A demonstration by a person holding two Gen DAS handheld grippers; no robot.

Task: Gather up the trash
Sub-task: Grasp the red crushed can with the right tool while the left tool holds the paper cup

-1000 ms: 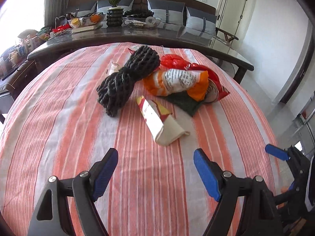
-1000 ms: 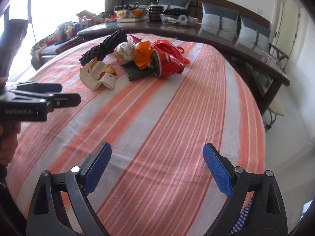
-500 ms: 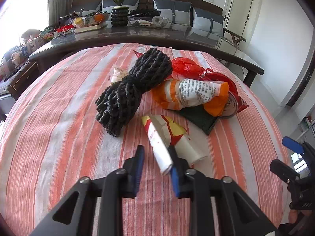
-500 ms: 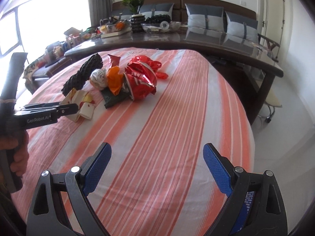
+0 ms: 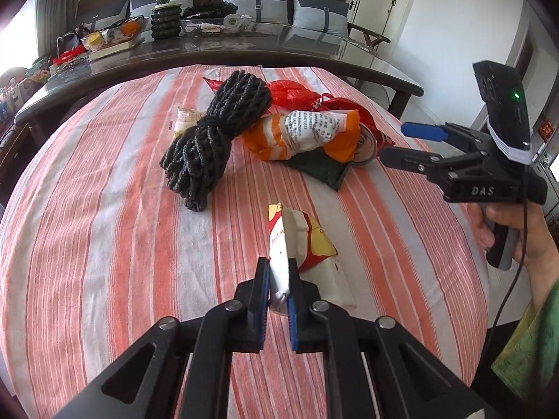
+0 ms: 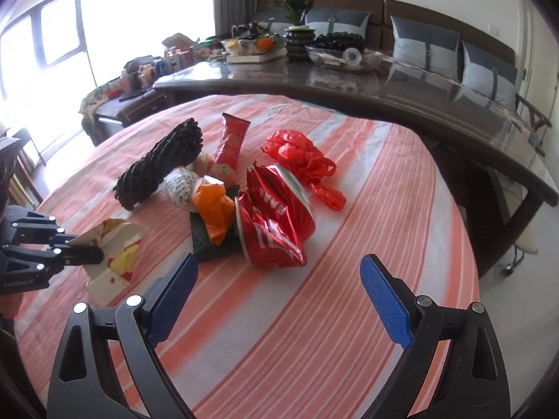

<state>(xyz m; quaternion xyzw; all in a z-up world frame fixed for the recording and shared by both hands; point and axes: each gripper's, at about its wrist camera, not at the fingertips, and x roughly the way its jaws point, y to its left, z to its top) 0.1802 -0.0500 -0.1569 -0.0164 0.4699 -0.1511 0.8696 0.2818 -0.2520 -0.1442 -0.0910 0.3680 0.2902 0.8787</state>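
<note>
Carton [image 5: 300, 244] edge pinched in left gripper [image 5: 278, 281]; lift straight up, grip firm; right gripper [image 6: 279, 300] wide open, empty

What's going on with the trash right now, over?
Left gripper shut on white-and-yellow carton. Right gripper open, holding nothing, pointed at crumpled red foil bag. Rest of pile on striped cloth. Nothing blocking.

Both grippers are black frames with silver screws and blue finger pads [image 6: 386, 305]. The right gripper [image 5: 405, 143] reads "DAS" (a green light glows above it), with a thin black cable beside a bare hand [image 5: 517, 234] and green patterned sleeve [image 5: 527, 356].
</note>
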